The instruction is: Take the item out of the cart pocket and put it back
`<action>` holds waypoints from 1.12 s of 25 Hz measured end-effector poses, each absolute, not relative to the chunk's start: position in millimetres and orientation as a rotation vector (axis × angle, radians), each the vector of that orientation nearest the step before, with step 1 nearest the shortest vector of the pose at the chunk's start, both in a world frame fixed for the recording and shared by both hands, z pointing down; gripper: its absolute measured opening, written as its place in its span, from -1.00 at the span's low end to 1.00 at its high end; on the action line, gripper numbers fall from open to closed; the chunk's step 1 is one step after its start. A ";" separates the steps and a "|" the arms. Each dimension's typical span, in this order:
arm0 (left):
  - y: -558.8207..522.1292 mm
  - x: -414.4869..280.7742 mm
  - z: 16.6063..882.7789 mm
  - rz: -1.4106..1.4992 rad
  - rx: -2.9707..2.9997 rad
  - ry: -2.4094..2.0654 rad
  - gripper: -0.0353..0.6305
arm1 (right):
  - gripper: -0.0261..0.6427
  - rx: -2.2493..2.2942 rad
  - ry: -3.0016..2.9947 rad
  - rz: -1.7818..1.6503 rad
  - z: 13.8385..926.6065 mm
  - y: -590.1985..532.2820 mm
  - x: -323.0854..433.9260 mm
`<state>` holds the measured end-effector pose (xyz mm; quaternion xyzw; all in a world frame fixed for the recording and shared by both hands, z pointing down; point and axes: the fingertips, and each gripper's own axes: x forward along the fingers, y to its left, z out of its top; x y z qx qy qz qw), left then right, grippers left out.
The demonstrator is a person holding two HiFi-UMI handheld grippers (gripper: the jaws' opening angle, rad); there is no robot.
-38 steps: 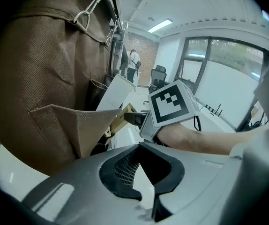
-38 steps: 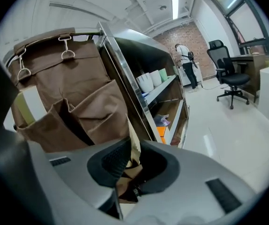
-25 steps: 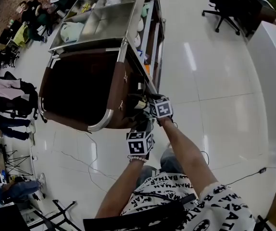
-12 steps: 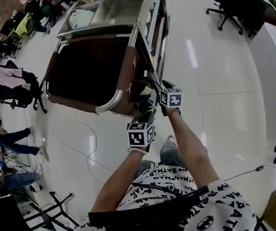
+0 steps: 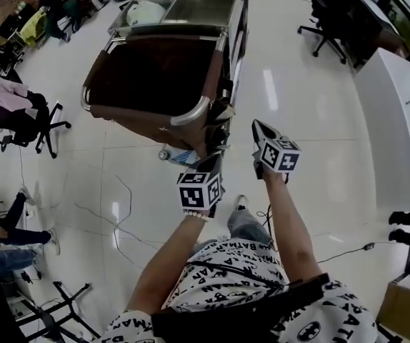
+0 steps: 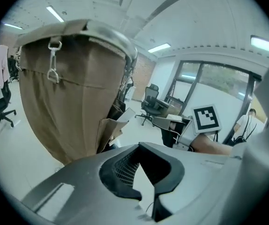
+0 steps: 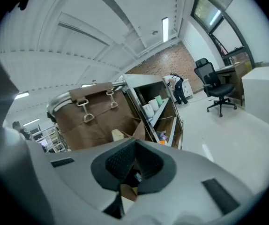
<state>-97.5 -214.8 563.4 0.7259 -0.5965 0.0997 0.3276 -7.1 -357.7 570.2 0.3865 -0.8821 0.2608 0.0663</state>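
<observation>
Both grippers are clenched on nothing. The left gripper (image 6: pixel 139 146) has its jaws meeting at the tips, with white floor showing through the gap below them, and the right gripper (image 7: pixel 134 142) is closed the same way. In the head view both hang clear of the cart (image 5: pixel 191 115), the left just beside its near corner and the right further out over the floor (image 5: pixel 319 106). A brown bag (image 5: pixel 155 70) hangs from the cart's chrome rail. On the bag's side is a tan pocket (image 6: pixel 108 132), and the item (image 7: pixel 117 135) — pale, only its top showing — stands in the pocket, apart from both grippers.
</observation>
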 end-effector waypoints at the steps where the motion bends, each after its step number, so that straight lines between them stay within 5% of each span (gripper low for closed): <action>1: -203.9 -101.0 553.8 0.242 1.921 -1.563 -0.89 | -0.91 1.144 -2.665 0.764 557.4 -338.5 -8.0; 17: -20.1 -137.6 458.1 0.010 2.164 -1.416 -0.89 | -0.91 1.048 -2.666 0.643 458.7 -53.1 -53.3; 28: 5.4 -116.6 454.8 0.018 2.182 -1.338 -0.89 | -0.91 1.023 -2.661 0.673 460.4 -6.0 -62.9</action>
